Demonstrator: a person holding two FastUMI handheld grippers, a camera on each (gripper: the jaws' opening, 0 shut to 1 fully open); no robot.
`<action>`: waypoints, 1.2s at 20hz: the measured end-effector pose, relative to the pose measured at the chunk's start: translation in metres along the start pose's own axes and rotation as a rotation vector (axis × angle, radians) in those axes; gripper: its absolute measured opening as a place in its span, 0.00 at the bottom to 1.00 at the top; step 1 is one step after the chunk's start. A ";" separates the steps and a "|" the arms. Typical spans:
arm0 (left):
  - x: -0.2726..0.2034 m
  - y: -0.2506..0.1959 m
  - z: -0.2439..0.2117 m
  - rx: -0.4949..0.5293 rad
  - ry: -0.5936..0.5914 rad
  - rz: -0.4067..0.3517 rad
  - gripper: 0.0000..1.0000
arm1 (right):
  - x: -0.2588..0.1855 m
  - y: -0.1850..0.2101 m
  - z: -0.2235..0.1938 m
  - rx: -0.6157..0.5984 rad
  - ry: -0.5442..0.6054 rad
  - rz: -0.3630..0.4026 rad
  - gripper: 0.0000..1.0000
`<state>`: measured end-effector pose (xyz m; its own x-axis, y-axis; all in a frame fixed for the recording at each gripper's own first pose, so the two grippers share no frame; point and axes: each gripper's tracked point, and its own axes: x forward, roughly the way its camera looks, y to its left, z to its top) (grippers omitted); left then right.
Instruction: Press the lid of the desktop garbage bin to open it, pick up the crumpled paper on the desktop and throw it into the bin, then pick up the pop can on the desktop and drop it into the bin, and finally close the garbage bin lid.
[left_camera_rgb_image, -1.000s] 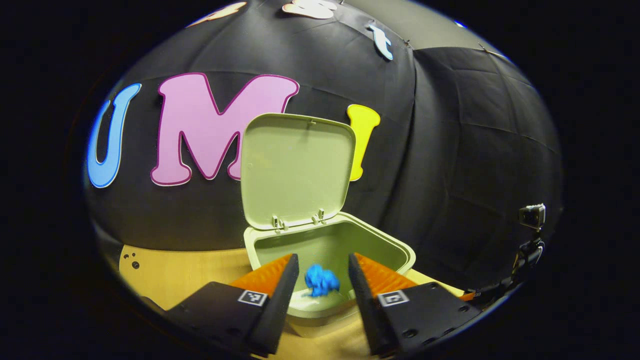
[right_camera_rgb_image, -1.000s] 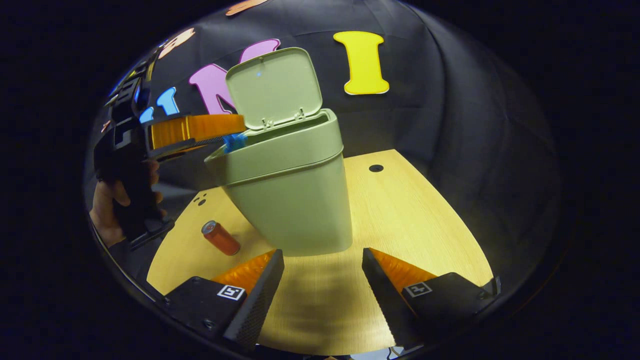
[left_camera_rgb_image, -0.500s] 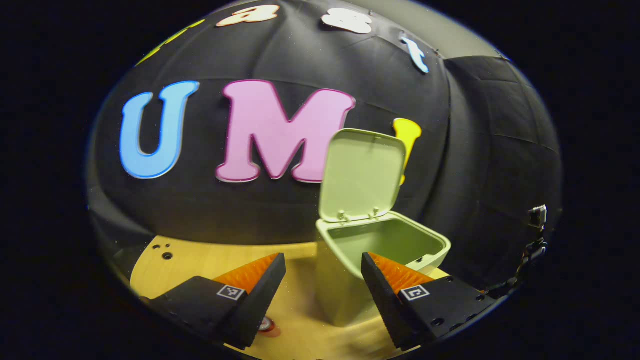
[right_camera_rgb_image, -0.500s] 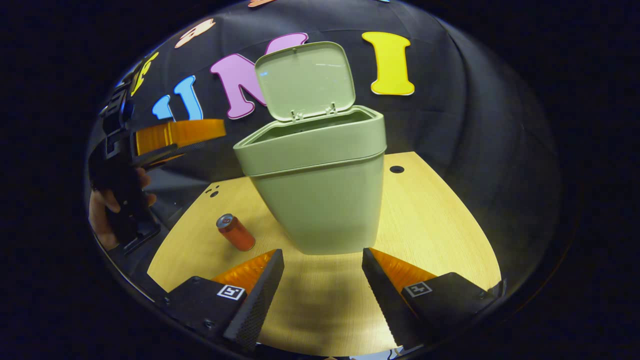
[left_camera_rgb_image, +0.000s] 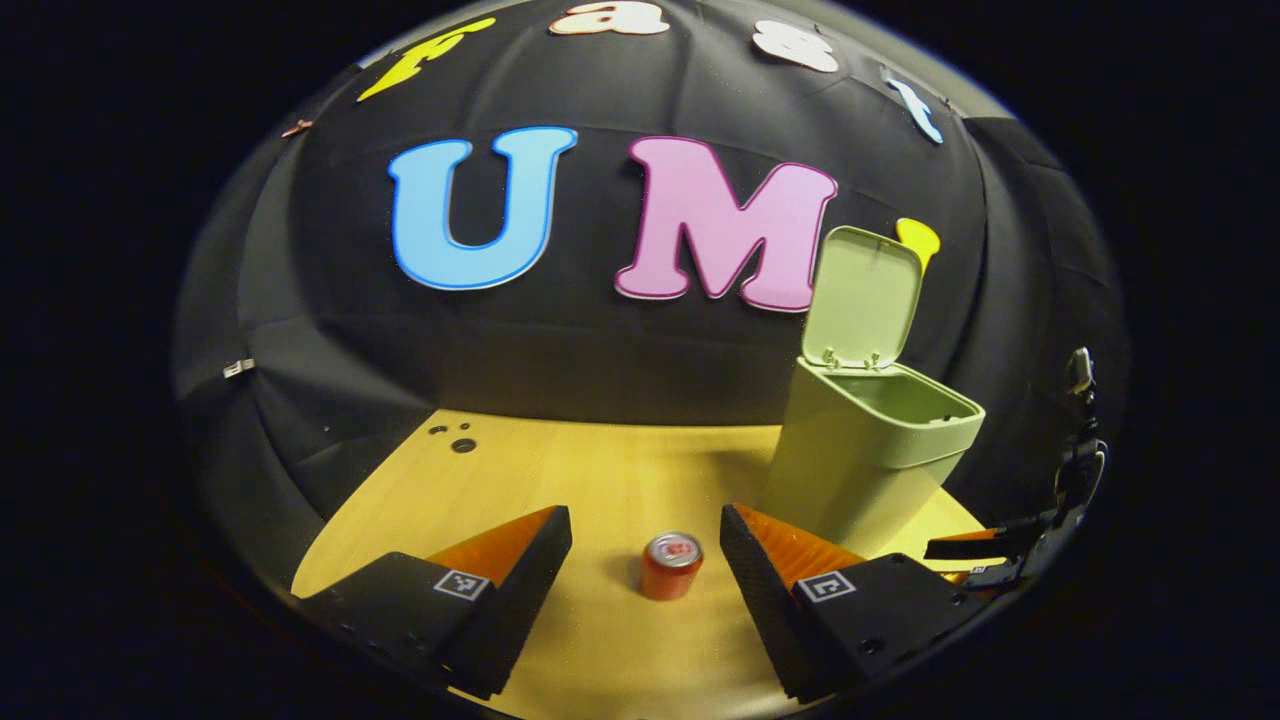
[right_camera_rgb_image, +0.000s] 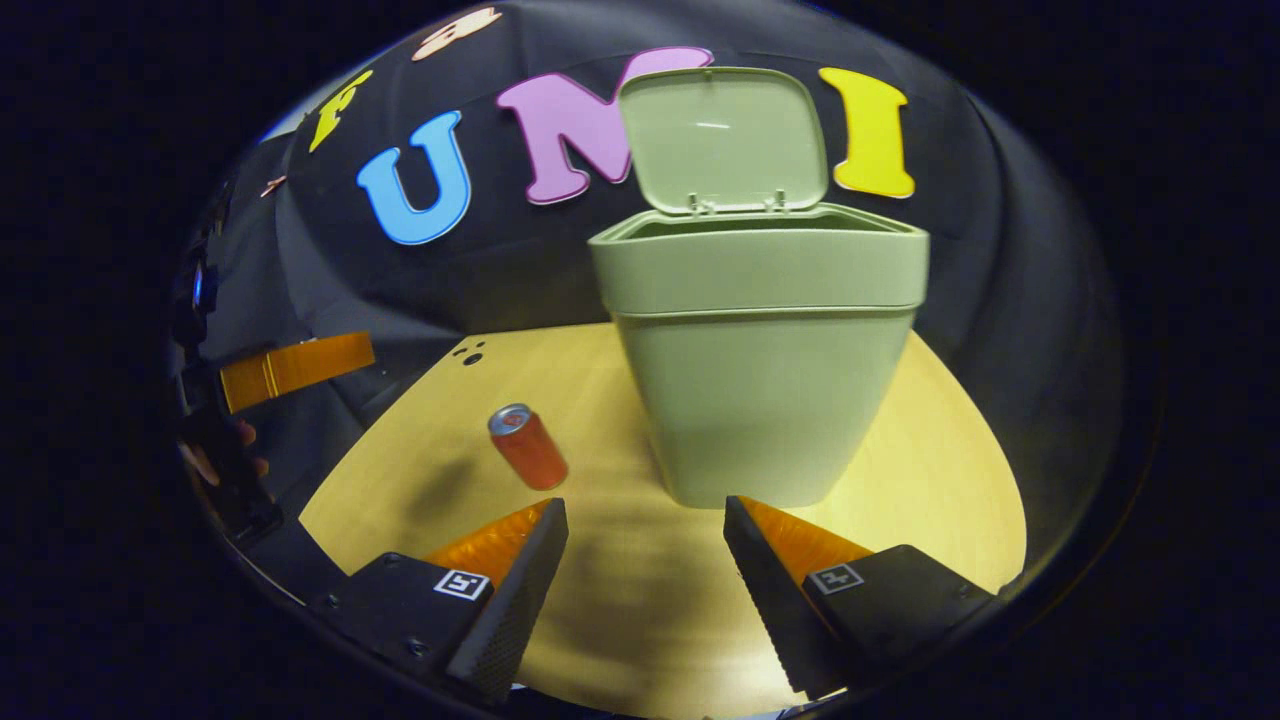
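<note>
Red metal pop can (left_camera_rgb_image: 670, 565) stands upright between our left gripper's (left_camera_rgb_image: 645, 540) spread jaws; we lower squarely, pinch mid-body.

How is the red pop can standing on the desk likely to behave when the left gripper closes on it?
The pop can stands upright on the desk, tall for its base, so an off-centre nudge would probably tip it, and it would then roll. Its smooth round wall may slip between the open jaws of the left gripper. If empty, it is likely light and dents easily.
</note>
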<state>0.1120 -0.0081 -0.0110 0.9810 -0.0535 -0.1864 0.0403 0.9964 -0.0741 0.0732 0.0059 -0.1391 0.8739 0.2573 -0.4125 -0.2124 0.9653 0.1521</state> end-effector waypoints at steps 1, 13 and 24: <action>-0.007 0.010 -0.005 -0.010 0.005 0.019 0.96 | 0.006 0.011 -0.001 -0.015 0.005 0.021 0.99; -0.078 0.103 -0.058 -0.076 0.084 0.227 0.99 | 0.101 0.093 -0.020 -0.124 0.077 0.136 0.99; -0.087 0.132 -0.078 -0.079 0.142 0.303 0.96 | 0.184 0.115 -0.026 -0.165 0.066 0.107 0.99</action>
<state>0.0169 0.1235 -0.0807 0.9098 0.2304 -0.3452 -0.2694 0.9606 -0.0688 0.1982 0.1653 -0.2207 0.8131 0.3557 -0.4607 -0.3756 0.9253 0.0516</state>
